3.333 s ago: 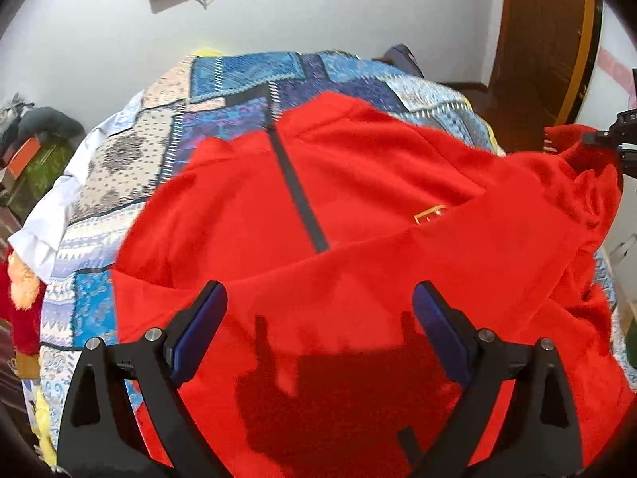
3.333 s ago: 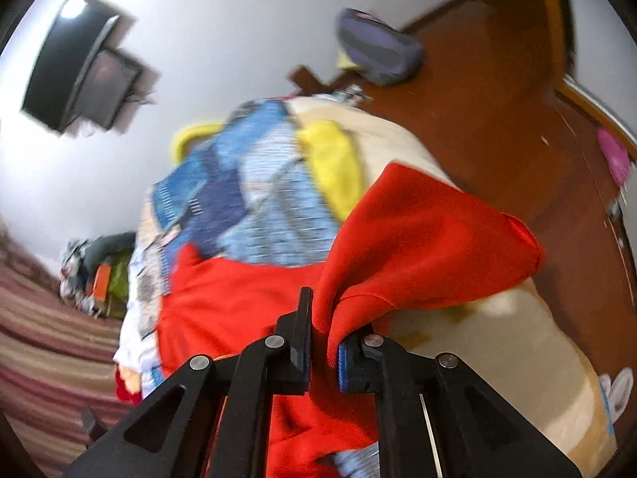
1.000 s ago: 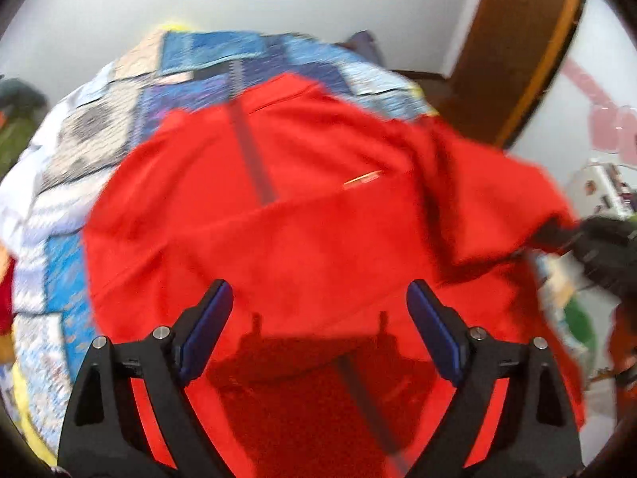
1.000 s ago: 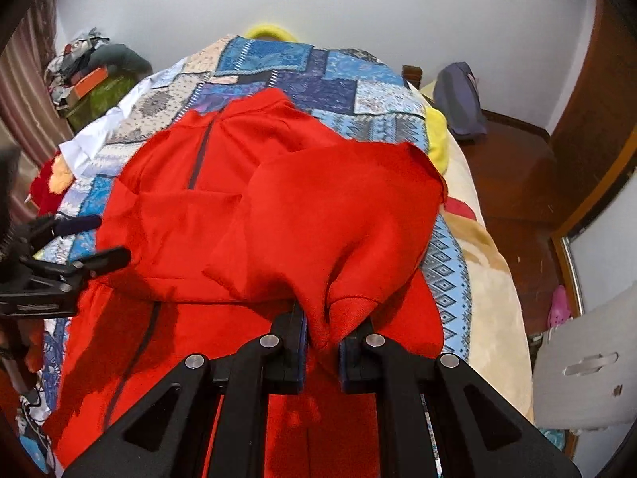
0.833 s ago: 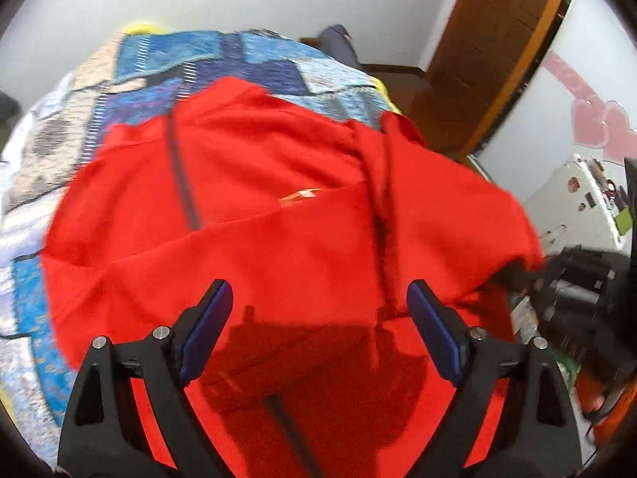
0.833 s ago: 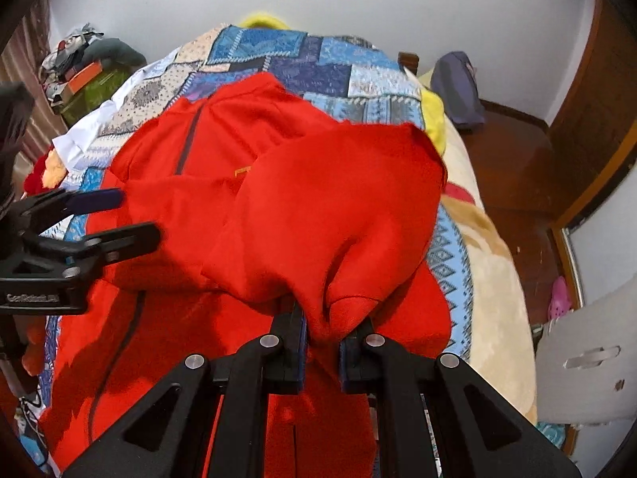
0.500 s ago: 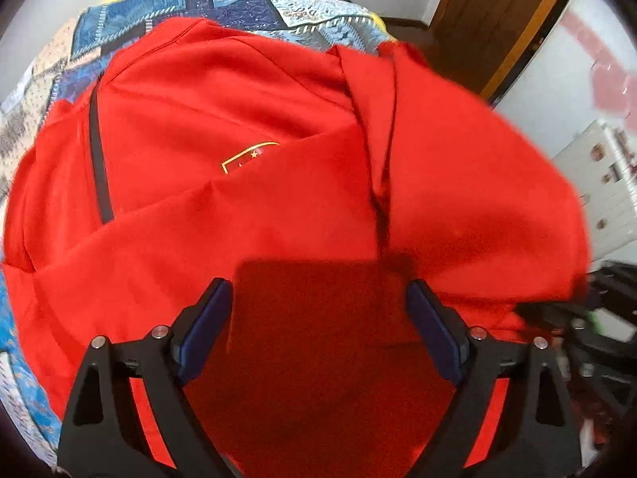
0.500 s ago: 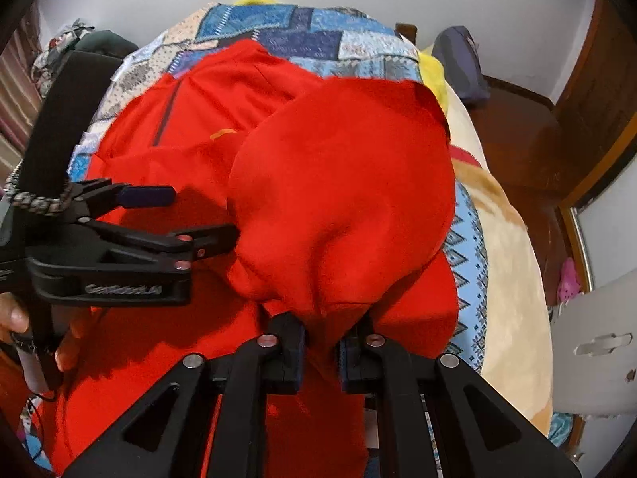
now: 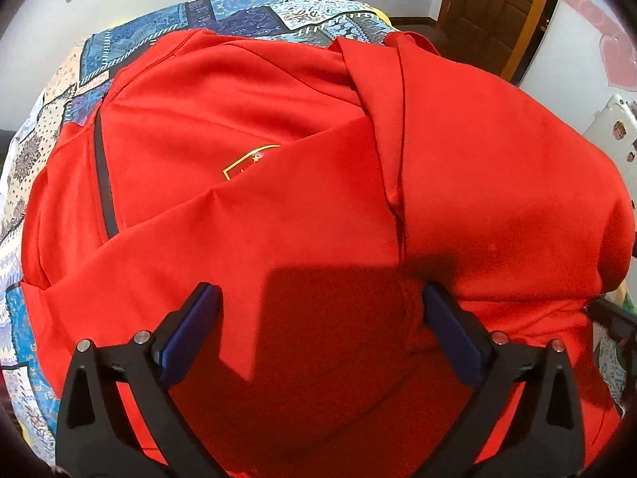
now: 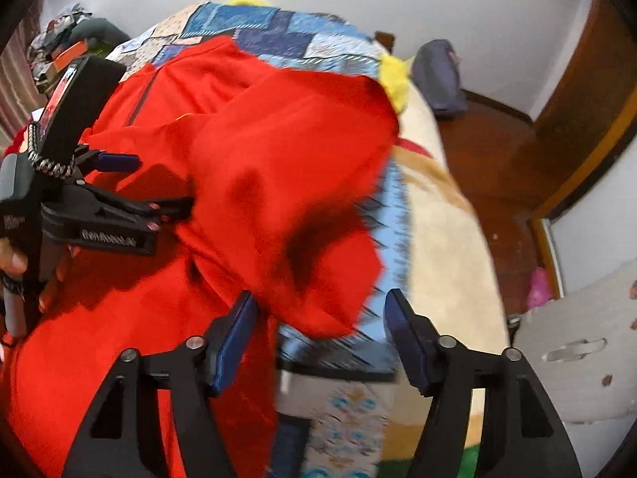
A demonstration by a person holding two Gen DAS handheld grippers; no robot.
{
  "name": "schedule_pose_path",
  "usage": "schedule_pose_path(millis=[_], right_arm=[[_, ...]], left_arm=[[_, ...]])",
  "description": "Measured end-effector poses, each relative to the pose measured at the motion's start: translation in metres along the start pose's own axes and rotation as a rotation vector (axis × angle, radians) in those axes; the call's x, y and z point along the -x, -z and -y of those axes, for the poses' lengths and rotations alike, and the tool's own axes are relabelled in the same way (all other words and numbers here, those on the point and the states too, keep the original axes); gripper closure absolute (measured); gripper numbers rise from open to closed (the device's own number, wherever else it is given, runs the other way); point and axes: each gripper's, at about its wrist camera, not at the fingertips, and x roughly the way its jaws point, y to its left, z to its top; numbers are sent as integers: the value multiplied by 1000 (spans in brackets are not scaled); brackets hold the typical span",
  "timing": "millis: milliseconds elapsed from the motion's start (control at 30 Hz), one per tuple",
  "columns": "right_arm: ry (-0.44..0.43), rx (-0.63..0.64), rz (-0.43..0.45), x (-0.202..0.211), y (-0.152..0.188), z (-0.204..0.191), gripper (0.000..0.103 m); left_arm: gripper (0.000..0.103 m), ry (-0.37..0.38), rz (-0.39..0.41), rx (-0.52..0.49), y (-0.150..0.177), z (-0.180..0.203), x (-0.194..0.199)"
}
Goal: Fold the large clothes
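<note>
A large red jacket [image 9: 278,127] with a black zip and a gold crest lies spread on the bed; its right side is folded over the body. My left gripper [image 9: 318,298] hovers low over the near part of the jacket. Its jaws are still opening wide, with red cloth under them and nothing pinched. In the right wrist view, my right gripper [image 10: 320,300] has its jaws opening. The folded red flap [image 10: 286,199] hangs loose just ahead of its fingers, with neither pad pressing on it. The left gripper [image 10: 159,183] shows at the left, beside the flap.
A blue patchwork quilt [image 10: 278,28] covers the bed, with a beige blanket [image 10: 446,247] along its right edge. A yellow pillow [image 10: 394,71] and a grey bag [image 10: 438,75] lie beyond it. A white chair [image 10: 577,342] stands at the right, near a wooden door [image 9: 489,4].
My right gripper has opened and let go of the red flap, which now lies over the jacket. The left gripper has come down closer to the cloth and opened a little wider.
</note>
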Motion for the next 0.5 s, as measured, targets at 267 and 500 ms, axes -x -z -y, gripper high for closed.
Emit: schedule_pose_path(millis=[267, 500], right_arm=[[-71, -183, 87, 46, -2, 56, 38], [-38, -246, 156, 72, -9, 77, 24]], left_arm=[[9, -41, 6, -66, -6, 7, 37], [9, 54, 97, -113, -47, 57, 88]])
